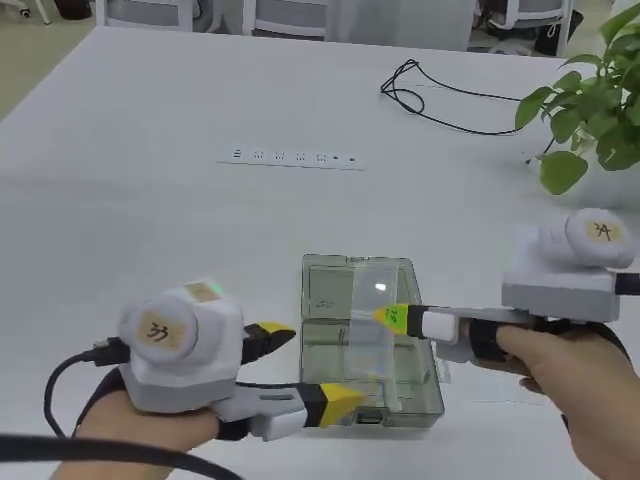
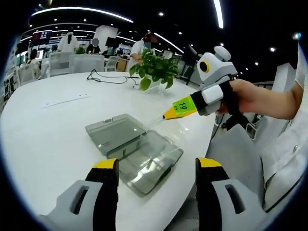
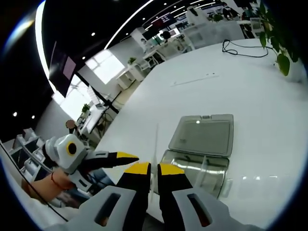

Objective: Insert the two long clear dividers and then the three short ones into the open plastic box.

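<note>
An open clear plastic box (image 1: 420, 395) lies on the white table, its lid (image 1: 325, 285) flat on the far side. My right gripper (image 1: 390, 317) is shut on a long clear divider (image 1: 372, 295) and holds it above the box. In the right gripper view the divider (image 3: 155, 144) rises thin and edge-on from between the nearly closed jaws (image 3: 154, 168). A clear strip (image 3: 202, 169) stands inside the box base (image 3: 192, 179). My left gripper (image 1: 305, 364) is open at the box's near left corner with nothing in it. From the left gripper (image 2: 156, 164), the box (image 2: 139, 149) lies just ahead.
A white power strip (image 1: 292, 157) lies flat farther back on the table. A black cable (image 1: 430, 95) loops at the far right beside a potted plant (image 1: 590, 110). Chairs stand behind the table's far edge (image 1: 300, 35). People stand in the background beyond the table.
</note>
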A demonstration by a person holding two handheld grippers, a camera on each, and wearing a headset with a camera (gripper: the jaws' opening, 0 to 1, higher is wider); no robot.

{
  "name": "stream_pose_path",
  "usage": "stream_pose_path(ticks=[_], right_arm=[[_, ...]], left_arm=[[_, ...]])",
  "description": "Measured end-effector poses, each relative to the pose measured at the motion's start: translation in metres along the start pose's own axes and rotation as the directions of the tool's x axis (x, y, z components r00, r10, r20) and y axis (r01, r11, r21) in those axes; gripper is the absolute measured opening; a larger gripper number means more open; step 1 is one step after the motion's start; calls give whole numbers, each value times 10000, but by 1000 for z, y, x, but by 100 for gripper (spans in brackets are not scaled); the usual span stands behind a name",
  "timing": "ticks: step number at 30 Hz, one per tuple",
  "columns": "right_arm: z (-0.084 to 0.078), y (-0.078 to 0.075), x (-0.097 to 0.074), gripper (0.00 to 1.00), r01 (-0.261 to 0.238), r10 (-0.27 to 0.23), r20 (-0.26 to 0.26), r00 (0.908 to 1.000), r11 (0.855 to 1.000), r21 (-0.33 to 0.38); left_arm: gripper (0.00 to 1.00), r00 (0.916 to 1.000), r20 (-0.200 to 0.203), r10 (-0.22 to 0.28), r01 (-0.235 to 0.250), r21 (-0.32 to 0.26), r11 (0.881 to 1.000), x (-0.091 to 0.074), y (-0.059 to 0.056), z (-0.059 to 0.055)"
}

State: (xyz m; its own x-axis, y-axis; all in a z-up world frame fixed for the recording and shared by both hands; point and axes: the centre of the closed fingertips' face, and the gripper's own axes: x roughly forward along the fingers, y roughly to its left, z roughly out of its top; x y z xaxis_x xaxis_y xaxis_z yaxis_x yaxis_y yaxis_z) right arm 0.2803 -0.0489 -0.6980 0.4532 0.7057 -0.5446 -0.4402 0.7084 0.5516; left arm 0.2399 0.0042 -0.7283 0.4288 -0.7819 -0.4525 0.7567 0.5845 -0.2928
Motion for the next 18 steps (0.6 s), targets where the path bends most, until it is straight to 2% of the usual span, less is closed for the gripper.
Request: stream_pose_path(ticks=[4, 6, 8, 10, 13, 18], right_arm=[[4, 5, 3, 7, 106, -107, -194, 9998, 9999, -42], [4, 4, 4, 7, 316, -318, -414, 9986, 9995, -65], [0, 1, 5, 7, 633, -629, -855, 9944, 9980, 20], [1, 1, 6, 7, 767, -754, -995, 9922, 9970, 97], [-2, -4, 7, 7, 1299, -1254, -1433, 9817, 9913, 221], [-1, -7, 11, 7, 1773, -1645, -1868, 9685, 9827, 541]], left_arm=[[74, 9997, -183, -130, 135, 272, 9995, -6, 6, -6], [78, 9997, -197, -116, 124, 403, 9991, -9, 8, -7], [82, 9997, -189, -129, 141, 655, 9978, -13, 11, -9], [85, 9996, -250, -164, 181, 709, 9973, -15, 14, -11], [91, 9989, -355, -293, 325, 943, 9950, -16, 16, -14], [98, 9972, -495, -555, 621, 1451, 9875, -17, 18, -18]])
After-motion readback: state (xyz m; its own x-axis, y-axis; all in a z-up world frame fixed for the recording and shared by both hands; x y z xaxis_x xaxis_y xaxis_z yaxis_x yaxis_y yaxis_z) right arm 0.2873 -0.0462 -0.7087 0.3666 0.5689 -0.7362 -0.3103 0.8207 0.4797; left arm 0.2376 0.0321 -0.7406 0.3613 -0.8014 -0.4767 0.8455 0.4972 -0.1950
